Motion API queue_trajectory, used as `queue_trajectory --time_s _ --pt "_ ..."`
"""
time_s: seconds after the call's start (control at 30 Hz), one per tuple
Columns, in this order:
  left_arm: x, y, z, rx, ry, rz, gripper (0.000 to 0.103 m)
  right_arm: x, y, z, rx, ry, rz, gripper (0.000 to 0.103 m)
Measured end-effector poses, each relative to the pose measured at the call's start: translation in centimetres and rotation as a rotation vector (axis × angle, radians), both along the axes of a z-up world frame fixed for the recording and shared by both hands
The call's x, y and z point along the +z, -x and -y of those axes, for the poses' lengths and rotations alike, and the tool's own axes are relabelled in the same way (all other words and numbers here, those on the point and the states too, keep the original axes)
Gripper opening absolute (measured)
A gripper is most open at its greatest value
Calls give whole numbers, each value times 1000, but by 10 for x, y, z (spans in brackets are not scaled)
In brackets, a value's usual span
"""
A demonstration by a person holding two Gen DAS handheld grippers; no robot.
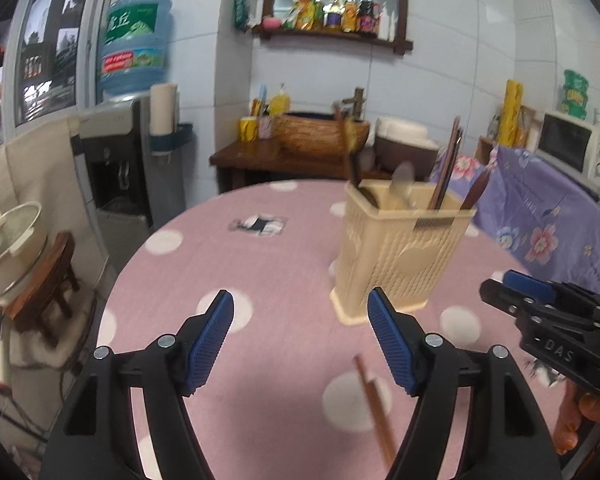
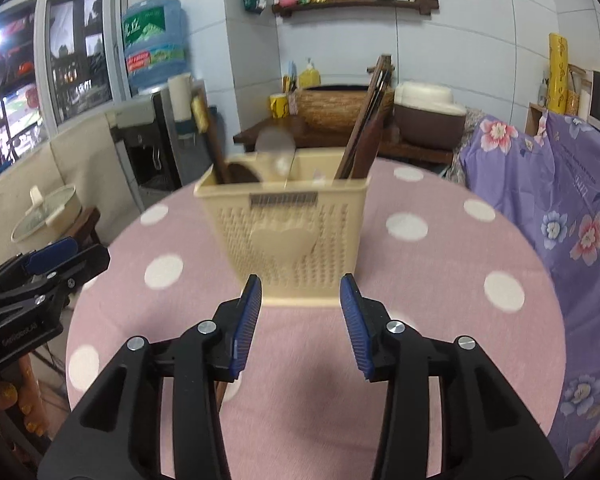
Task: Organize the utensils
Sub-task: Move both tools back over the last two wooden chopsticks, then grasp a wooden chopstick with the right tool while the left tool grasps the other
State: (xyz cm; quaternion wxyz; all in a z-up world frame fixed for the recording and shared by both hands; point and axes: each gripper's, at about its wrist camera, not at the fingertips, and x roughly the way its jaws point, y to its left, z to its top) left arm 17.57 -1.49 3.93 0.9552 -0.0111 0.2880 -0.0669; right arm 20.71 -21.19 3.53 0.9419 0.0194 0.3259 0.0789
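We see the holder (image 2: 283, 227), a cream perforated basket, standing upright on the bench (image 2: 420, 280), which wears a pink cloth with white dots. In the right wrist view it sits at twelve o'clock just beyond our right gripper (image 2: 301, 309); in the left view it lies toward one o'clock. Inside it stand chopsticks (image 2: 364, 128), leaning to the right side, with a dark ladle (image 2: 236, 170) and a blurred pale spoon (image 2: 276, 148) on the left side.

One more chopstick (image 1: 374, 408) is blurred above or on the cloth, at five o'clock from the holder in the left view, close by the right-hand finger of our left gripper (image 1: 300, 312); we cannot tell whether it touches the cloth.

Our left fingers (image 1: 214, 336) are spread wide with nothing between them. Our right fingers (image 2: 247, 324) are also spread, narrower, and empty.

A microwave (image 1: 572, 148) sits at two o'clock, a water dispenser (image 1: 116, 168) at ten.
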Motion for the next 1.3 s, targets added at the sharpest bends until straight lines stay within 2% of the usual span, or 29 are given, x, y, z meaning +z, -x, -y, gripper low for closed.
queue_trajectory --time_s 0.1,0.27,0.37,0.53,1.0,1.2,1.3 --pt "-22 9 -10 10 14 -58 70 -25 13 -12 6 9 -61 42" --pt "-45 21 -21 50 -4 -95 73 -60 35 -31 38 23 -136 42" --pt "-55 26 -26 61 -5 -113 74 -73 43 -38 42 31 -158 42" --pt "-65 35 -30 79 -53 -125 75 -88 49 -44 38 37 -192 42" --pt "-68 39 -34 86 -44 -125 75 -95 51 -62 73 57 -234 42" --pt "-69 40 -33 82 -45 -127 75 -96 51 -63 45 111 -244 42" --pt "-69 40 -32 78 -44 -130 75 -96 50 -51 19 100 -251 42"
